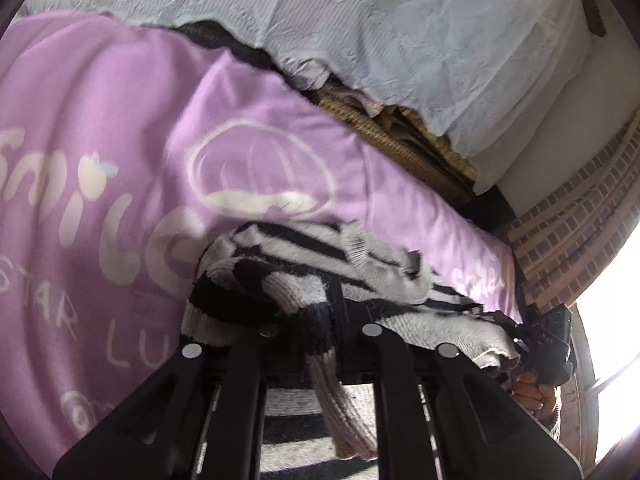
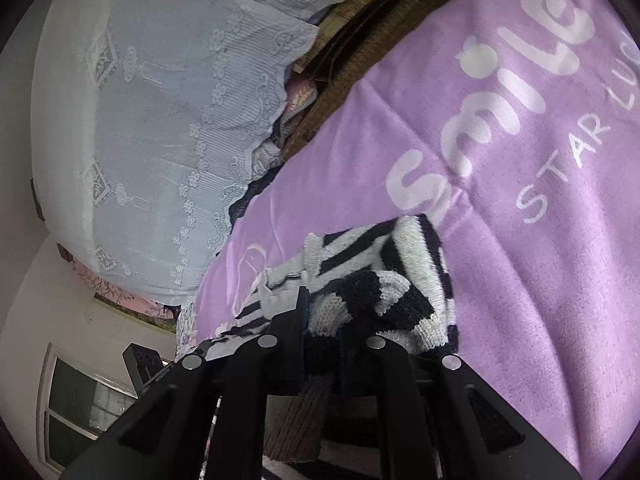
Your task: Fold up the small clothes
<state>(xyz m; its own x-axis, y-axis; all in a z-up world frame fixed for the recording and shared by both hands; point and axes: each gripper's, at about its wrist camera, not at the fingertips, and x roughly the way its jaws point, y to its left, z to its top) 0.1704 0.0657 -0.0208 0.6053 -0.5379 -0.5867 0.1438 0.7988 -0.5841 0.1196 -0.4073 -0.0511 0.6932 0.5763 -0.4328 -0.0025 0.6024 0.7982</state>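
Purple bedding [image 1: 120,128] printed with white lettering covers the work surface, with pale lace fabric [image 2: 160,120] behind it. Your left gripper [image 1: 320,312] and right gripper [image 2: 320,320] are each clamped narrowly on the black-and-white striped knit garment [image 1: 304,256], which lies bunched on the bedding directly ahead.

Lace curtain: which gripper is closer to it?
Right, as far as the views show. The right gripper holds the striped knit beside the lace curtain; the left gripper grips it further along the purple blanket.
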